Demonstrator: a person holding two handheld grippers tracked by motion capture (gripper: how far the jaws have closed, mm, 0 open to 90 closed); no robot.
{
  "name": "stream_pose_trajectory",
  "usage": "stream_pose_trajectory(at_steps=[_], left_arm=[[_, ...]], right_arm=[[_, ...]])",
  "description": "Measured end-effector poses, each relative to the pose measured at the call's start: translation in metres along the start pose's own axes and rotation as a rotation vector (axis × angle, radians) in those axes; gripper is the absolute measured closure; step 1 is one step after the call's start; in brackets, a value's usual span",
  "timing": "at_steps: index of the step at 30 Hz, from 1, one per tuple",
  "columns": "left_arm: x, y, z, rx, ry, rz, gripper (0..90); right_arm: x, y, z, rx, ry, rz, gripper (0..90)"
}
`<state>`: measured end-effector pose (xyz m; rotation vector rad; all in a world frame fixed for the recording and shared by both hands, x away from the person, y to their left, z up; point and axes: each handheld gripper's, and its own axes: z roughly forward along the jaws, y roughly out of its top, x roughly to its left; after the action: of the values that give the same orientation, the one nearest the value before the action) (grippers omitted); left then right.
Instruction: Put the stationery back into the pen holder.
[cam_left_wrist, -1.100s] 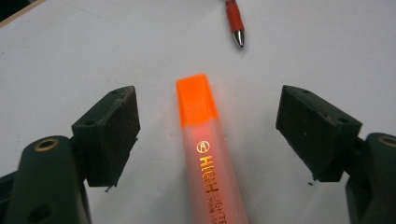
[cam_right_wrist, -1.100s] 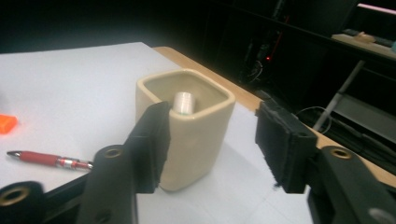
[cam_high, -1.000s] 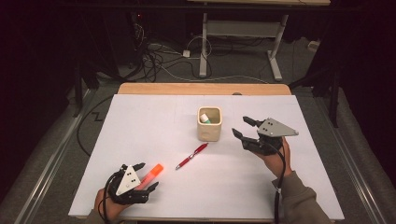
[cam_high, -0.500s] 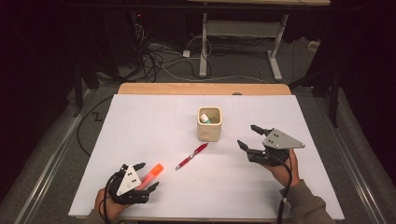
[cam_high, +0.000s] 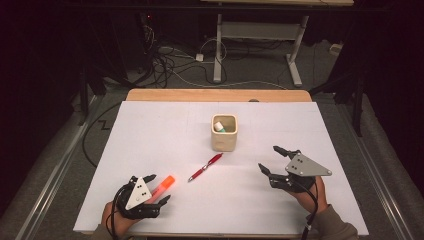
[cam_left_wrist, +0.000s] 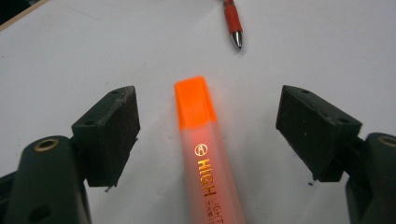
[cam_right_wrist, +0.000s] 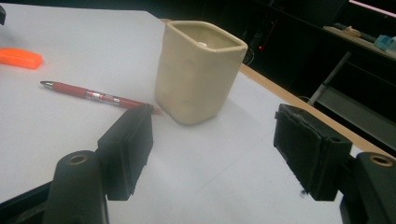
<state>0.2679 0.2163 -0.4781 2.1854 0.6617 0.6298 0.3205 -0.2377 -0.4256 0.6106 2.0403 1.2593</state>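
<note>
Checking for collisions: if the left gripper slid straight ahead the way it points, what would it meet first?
The orange highlighter already lies between the left gripper's open jaws, untouched. Past its cap, likely the red pen's tip.

The right tongs (cam_high: 274, 159), held in a person's right hand (cam_high: 311, 192), have drawn back from the cream cup (cam_high: 224, 133) toward the near edge of the counter (cam_high: 150, 125) and now sit lower over it. A second ago they were just beside the cup; now they are well apart from it, with the cup ahead of their tips. Their jaws have just been opening wider, and nothing lies between them.
</note>
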Motion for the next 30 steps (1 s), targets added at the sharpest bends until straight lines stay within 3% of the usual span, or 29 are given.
stream_pose_trajectory(at_steps=[8, 12, 15, 18, 20, 25, 28, 30], left_arm=[[0.000, 0.001, 0.001, 0.009, -0.006, -0.006, 20.9], [0.001, 0.002, 0.001, 0.039, -0.015, -0.027, 20.9], [0.004, 0.004, 0.002, 0.068, -0.018, -0.039, 20.9], [0.005, 0.008, 0.005, 0.136, -0.011, -0.050, 20.9], [0.008, 0.012, 0.009, 0.214, 0.008, -0.076, 22.3], [0.020, 0.024, 0.016, 0.327, -0.067, -0.171, 24.0], [0.026, 0.032, 0.024, 0.403, -0.136, -0.194, 26.6], [0.031, 0.039, 0.031, 0.466, -0.147, -0.206, 29.8]], right_arm=[[0.003, -0.017, -0.016, 0.034, -0.020, 0.024, 28.7], [0.004, -0.027, -0.022, 0.069, -0.011, 0.042, 28.6], [0.008, -0.032, -0.027, 0.096, -0.008, 0.029, 28.1], [0.009, -0.036, -0.031, 0.097, 0.002, 0.032, 28.0], [0.010, -0.038, -0.033, 0.105, 0.000, 0.027, 28.0], [0.011, -0.042, -0.033, 0.121, 0.001, 0.023, 28.3], [0.011, -0.041, -0.033, 0.120, 0.005, 0.025, 28.8], [0.011, -0.041, -0.032, 0.123, 0.010, 0.022, 29.4]])
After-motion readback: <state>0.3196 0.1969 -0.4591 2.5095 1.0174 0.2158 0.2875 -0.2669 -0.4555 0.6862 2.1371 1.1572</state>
